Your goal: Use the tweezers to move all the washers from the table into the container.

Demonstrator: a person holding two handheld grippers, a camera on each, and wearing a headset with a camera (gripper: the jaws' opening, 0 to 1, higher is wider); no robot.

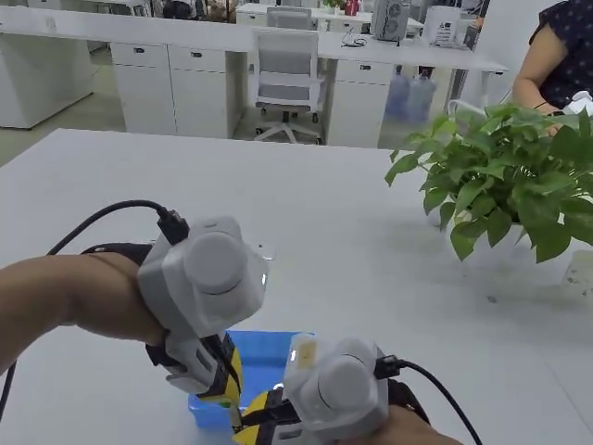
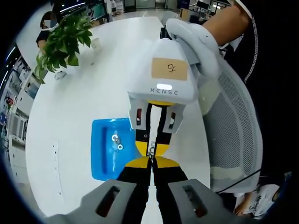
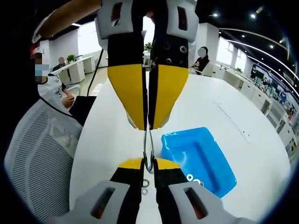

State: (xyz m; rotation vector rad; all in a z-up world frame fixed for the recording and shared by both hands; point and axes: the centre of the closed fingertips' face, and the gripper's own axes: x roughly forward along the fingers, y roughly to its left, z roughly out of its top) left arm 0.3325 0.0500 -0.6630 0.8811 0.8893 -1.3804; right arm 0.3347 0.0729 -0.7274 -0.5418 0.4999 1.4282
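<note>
**Right gripper** (image 3: 148, 164): nearest item. The yellow-tipped jaws are closed to a slit on one end of the tool, and by my reading this is the steadying hold.

**Thin bare-metal tweezers** (image 3: 148, 142): these span the short gap between the two grippers. The arms lie almost together. Whether the tips carry a washer cannot be told.

**Left gripper** (image 2: 150, 163): faces the right gripper jaw to jaw, pinched shut on the tweezers' other end. Holding the tool from both ends probably stops so slim a thing from twisting while it is aimed.

**Small silver ring washers** (image 3: 145, 184): two lie loose on the table, just below the tool and just beside the container. These remain to be moved.

**Shallow blue plastic container** (image 3: 205, 149): rectangular, standing just beside the grippers, likely so that each carry is short. A few washers (image 2: 117, 140) already lie inside.

**White table** (image 1: 352, 250): round-edged, with a broad bare top.

**Green leafy potted plant** (image 1: 505, 176): on the table, well apart from the work.

**Grey office chair** (image 1: 287, 74) and **seated person** (image 1: 556, 56): beyond the table, taking no part.
</note>
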